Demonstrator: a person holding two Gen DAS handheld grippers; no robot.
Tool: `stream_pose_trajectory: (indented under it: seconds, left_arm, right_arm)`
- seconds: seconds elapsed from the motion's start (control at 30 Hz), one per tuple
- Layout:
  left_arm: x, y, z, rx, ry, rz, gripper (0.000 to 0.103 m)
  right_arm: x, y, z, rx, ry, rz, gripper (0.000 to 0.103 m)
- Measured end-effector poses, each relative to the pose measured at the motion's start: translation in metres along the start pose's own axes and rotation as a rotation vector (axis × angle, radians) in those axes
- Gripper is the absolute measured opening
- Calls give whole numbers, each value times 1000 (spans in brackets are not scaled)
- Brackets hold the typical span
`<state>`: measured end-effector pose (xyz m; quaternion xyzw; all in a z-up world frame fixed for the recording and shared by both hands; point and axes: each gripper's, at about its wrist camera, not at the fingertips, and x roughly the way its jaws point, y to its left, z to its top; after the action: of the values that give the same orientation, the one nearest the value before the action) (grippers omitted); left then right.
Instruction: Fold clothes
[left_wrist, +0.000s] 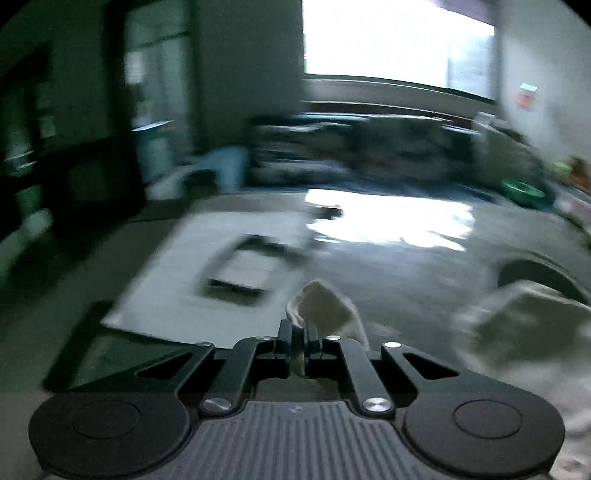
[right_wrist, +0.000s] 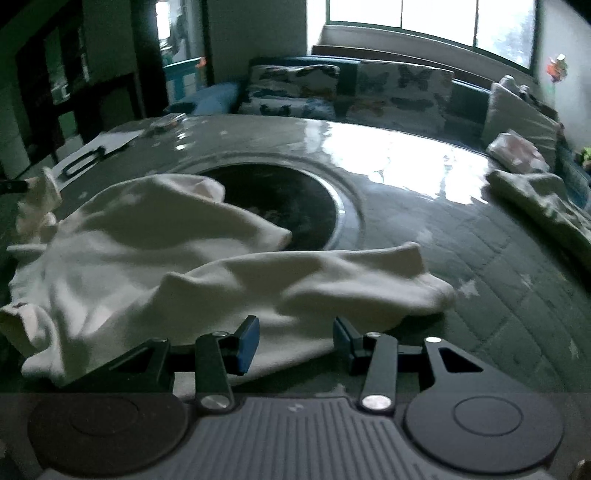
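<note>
A white garment (right_wrist: 147, 251) lies crumpled on a grey round table (right_wrist: 461, 258), partly over its dark round centre (right_wrist: 280, 199). My right gripper (right_wrist: 295, 336) is open just above the garment's near edge, holding nothing. My left gripper (left_wrist: 298, 332) is shut on a corner of the white garment (left_wrist: 321, 306) and lifts it off the table; this view is blurred. That gripper's tip shows at the far left of the right wrist view (right_wrist: 14, 186), pinching the cloth. More of the garment (left_wrist: 524, 332) shows at the right of the left wrist view.
White paper with a dark object (left_wrist: 236, 269) lies on the table's left side. Another pale garment (right_wrist: 543, 199) and a small folded one (right_wrist: 517, 151) lie at the right edge. A sofa with butterfly cushions (right_wrist: 399, 92) stands behind the table, under a bright window.
</note>
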<state>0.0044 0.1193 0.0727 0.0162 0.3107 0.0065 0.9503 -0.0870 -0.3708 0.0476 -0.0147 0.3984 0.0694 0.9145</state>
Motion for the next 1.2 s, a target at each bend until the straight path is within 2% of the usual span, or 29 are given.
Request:
stream_pose_trajectory:
  seconds: [0.1, 0.23, 0.33, 0.47, 0.57, 0.67, 0.7, 0.8, 0.83, 1.0, 1.03, 1.07, 1.13, 1.2]
  left_arm:
    - [18, 25, -3, -63, 40, 81, 6]
    - [38, 34, -23, -60, 94, 161, 6]
    - [42, 36, -35, -68, 110, 182, 6]
    - [39, 36, -35, -66, 115, 202, 7]
    - [33, 35, -32, -54, 119, 241, 12]
    - [22, 33, -29, -57, 106, 237, 19]
    - [18, 30, -27, -49, 97, 218, 21]
    - [-7, 5, -27, 23, 62, 94, 29]
    - [-16, -5, -28, 52, 52, 44, 33]
    - [-56, -68, -43, 191, 39, -252, 40]
    - [-62, -81, -47, 218, 45, -310, 43]
    - [-68, -94, -52, 247, 54, -361, 44]
    - [-74, -116, -62, 301, 67, -431, 44]
    - [-79, -137, -72, 353, 74, -492, 44]
  right_arm:
    - [-3, -9, -3, 33, -12, -22, 45]
    - [-4, -29, -6, 95, -27, -63, 45]
    - [-4, -41, -8, 142, -32, -91, 45]
    - [-2, -55, -8, 177, -35, -129, 45]
    - [1, -69, -8, 219, -47, -147, 45]
    - [6, -80, -7, 280, -54, -124, 45]
    - [7, -84, -6, 300, -57, -116, 45]
    - [12, -89, -5, 353, -64, -92, 45]
    - [15, -91, -5, 368, -66, -87, 45]
    - [26, -97, -2, 430, -88, -87, 43]
    - [28, -96, -1, 424, -92, -92, 36]
    - [29, -95, -1, 418, -93, -97, 23]
    - [31, -91, -1, 404, -90, -119, 8]
    - [25, -86, 0, 373, -102, -150, 6]
